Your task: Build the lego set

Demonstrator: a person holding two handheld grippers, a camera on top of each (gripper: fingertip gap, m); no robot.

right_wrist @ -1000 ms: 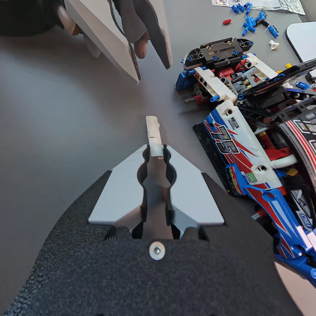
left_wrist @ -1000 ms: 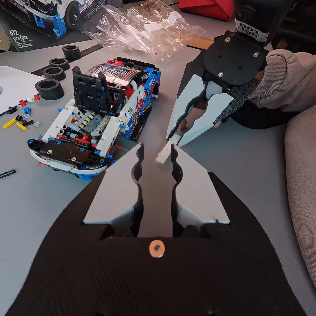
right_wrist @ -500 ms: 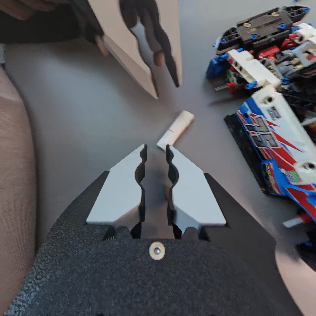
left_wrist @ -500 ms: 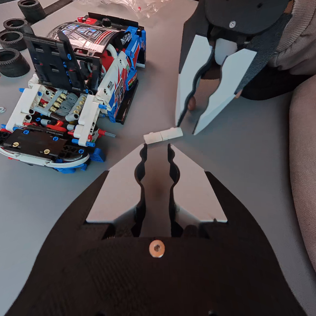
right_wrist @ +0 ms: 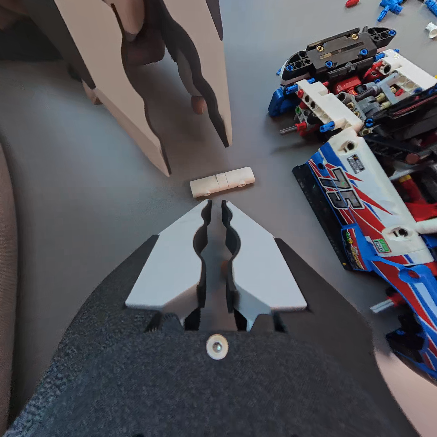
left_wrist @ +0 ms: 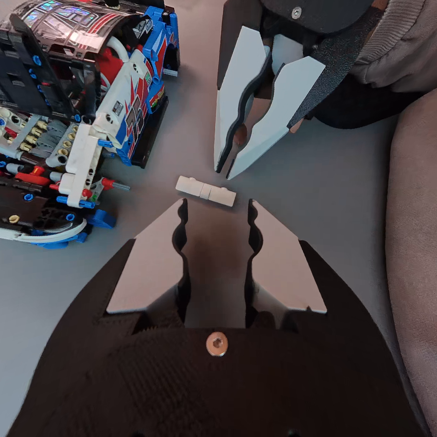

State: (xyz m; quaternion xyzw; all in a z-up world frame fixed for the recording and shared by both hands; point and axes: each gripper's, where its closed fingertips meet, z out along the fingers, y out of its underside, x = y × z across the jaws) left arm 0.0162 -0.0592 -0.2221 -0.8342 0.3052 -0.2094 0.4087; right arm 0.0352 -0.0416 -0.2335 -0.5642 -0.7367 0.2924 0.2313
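Note:
A short white lego piece (left_wrist: 205, 191) made of joined segments lies flat and crosswise on the grey table (left_wrist: 307, 189). My left gripper (left_wrist: 216, 201) is open wide and empty, its tips just short of the piece. My right gripper (right_wrist: 216, 201) is shut to a thin gap and empty, its tips close to the same piece (right_wrist: 222, 181) from the other side. Each gripper shows in the other's view, the right one (left_wrist: 222, 173) and the left one (right_wrist: 197, 159). The part-built blue, white and red lego car (left_wrist: 113, 113) stands beside them and also shows in the right wrist view (right_wrist: 369, 189).
A brown fabric surface (left_wrist: 413, 260) borders the table on the near side and also shows in the right wrist view (right_wrist: 7, 236). A person's sleeve (left_wrist: 397, 42) is behind the right gripper. Loose blue pins (right_wrist: 387, 7) lie beyond the car. My left and right fingertips are right by each other.
The right gripper let go of the white piece, which now lies crosswise on the table, and then closed further. The left gripper moved in closer and opened wider.

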